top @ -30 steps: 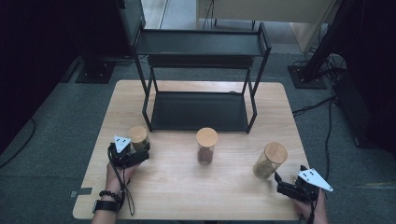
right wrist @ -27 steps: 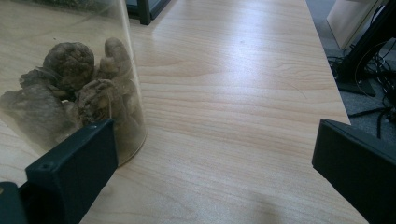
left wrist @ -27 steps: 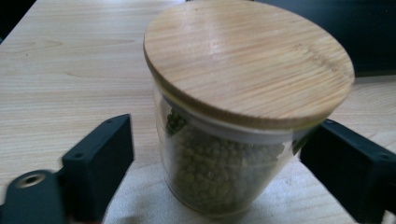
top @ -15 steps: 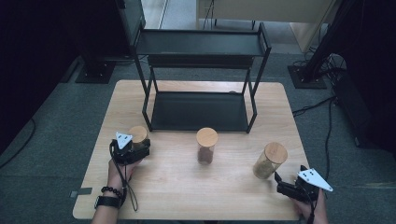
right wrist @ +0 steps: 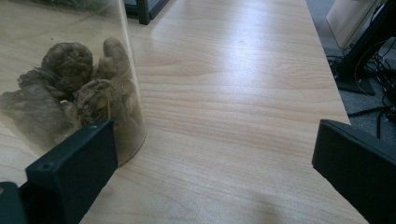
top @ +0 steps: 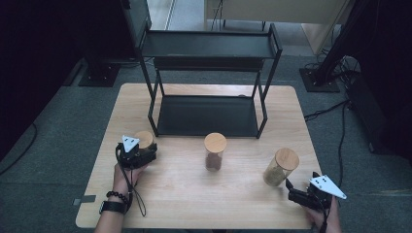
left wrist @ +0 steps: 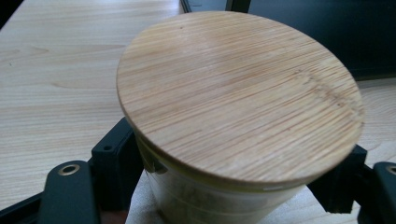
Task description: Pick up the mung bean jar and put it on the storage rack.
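Note:
Three glass jars with bamboo lids stand on the wooden table (top: 170, 204). My left gripper (top: 141, 156) (left wrist: 229, 191) is shut on the left jar (top: 145, 138) (left wrist: 238, 93). Its jaws have just been closing, and they now press the glass on both sides just under the lid. My right gripper (top: 293, 189) (right wrist: 210, 163) rests near the front right corner with its jaws wide open and nothing between them. The right jar (top: 281, 167) (right wrist: 70, 84), which holds brown lumpy pieces, stands just beyond its left jaw.
The middle jar (top: 214, 151) with dark contents stands in front of a black two-tier rack (top: 209, 48) at the back of the table. Cables and stand bases (top: 320, 80) lie on the grey floor to the right.
The left gripper's jaws have closed round the left jar, with the hand shifting only slightly. The right gripper and the other two jars have stayed put.

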`<state>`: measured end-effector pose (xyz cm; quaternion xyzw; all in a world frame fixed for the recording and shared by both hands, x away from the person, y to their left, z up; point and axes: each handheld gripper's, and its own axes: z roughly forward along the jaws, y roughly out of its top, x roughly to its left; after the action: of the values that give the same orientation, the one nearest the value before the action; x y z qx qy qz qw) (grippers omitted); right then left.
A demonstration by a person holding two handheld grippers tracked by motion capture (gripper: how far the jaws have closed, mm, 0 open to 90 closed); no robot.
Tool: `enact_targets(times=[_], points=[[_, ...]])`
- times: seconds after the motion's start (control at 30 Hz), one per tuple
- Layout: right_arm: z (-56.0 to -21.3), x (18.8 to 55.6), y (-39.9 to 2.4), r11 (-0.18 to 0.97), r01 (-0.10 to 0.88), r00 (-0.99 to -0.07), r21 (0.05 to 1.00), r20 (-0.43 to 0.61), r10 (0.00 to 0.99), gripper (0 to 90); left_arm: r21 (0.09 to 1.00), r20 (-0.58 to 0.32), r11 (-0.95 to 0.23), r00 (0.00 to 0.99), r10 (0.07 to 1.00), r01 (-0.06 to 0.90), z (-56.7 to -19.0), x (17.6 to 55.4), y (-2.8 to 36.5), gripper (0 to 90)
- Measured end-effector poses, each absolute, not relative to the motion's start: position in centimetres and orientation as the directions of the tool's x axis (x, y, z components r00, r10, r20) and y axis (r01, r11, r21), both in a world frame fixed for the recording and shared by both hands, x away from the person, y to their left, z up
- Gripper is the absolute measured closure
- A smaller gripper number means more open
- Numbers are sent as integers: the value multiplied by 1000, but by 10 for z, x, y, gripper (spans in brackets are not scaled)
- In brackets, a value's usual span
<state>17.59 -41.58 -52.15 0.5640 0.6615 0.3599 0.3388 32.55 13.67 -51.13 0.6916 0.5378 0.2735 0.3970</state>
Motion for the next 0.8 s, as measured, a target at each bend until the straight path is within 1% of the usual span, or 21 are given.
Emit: enact_targets(times=[0.13, 0.8], points=[[-521, 176, -416, 103, 500, -136, 860, -40, 990, 2, 843, -38, -113, 268, 963, 526, -510, 325, 135, 248], [-521, 176, -416, 101, 501, -137, 860, -36, 990, 2, 838, -59, -124, 314, 948, 531, -507, 330, 106, 253]])
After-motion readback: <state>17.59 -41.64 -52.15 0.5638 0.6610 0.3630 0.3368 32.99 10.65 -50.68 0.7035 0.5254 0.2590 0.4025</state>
